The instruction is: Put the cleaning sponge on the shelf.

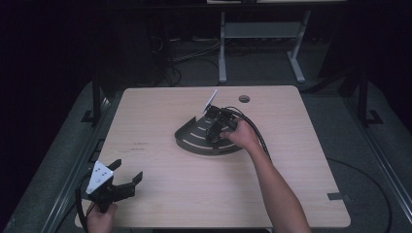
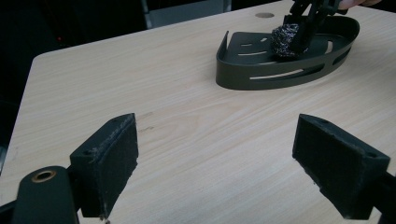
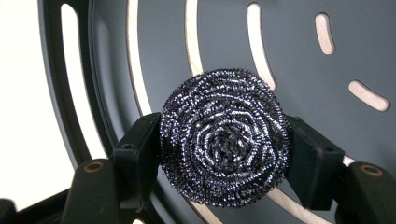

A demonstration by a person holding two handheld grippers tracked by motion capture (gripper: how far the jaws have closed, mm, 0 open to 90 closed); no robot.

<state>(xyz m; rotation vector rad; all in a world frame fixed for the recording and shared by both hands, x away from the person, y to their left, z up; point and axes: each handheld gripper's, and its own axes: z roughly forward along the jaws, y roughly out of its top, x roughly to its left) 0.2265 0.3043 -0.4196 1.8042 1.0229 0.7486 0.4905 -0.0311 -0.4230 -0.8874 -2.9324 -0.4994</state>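
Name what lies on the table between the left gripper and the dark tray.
Nothing: bare table between the left gripper and the tray, in the left gripper view.

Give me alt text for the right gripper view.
A round steel wool scourer sits clamped between the right gripper's two black jaws, directly above the slotted floor of a dark metal caddy. Pale wooden tabletop shows past the caddy's rim and through its slots.

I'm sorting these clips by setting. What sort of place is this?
Probably a lab or recording workspace, not a kitchen. A bare wooden table stands in a dark room, with loose cables on the floor and a metal-framed bench behind. The dark slotted tray and steel scourer look like props.
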